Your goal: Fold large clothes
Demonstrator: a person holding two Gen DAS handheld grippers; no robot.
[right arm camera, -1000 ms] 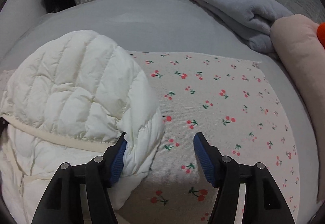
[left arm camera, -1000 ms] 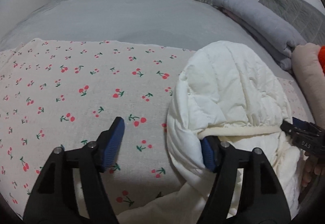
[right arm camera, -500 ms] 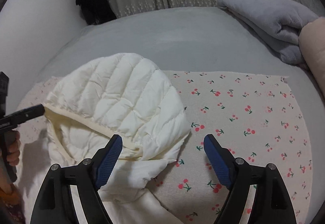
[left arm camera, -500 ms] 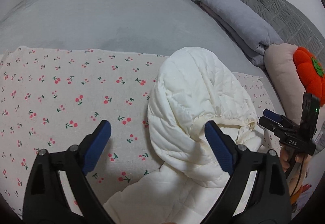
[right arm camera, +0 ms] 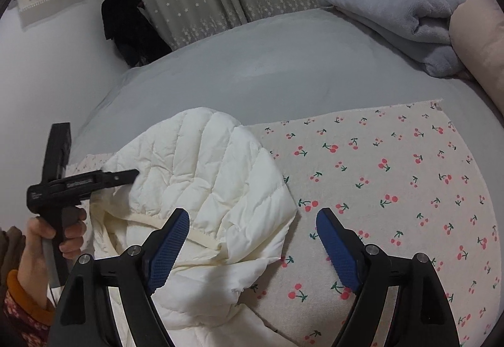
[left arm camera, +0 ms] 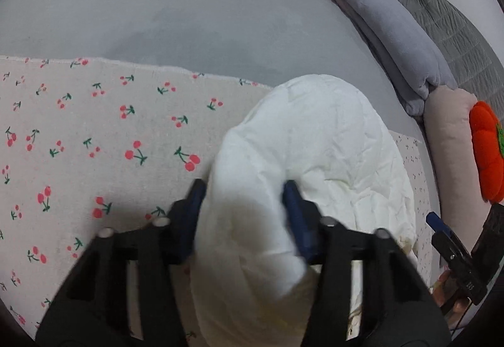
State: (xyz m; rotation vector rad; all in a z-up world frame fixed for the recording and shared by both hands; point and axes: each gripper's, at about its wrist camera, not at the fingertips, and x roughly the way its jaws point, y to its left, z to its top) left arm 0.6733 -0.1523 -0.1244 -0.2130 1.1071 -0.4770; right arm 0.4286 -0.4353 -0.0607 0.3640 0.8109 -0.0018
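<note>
Blue-padded, the left gripper has just been closing and now pinches a puffy fold of the white quilted jacket; the right gripper gapes empty just beside its hood. Light, soft and slippery, it lies ahead on the cherry-print cloth; hems likely grip best.

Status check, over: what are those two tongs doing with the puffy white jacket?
Left tongs just closed, pinching the white jacket. Right tongs open, holding nothing. Jacket bunched on the cherry cloth. Nothing in the way.
</note>
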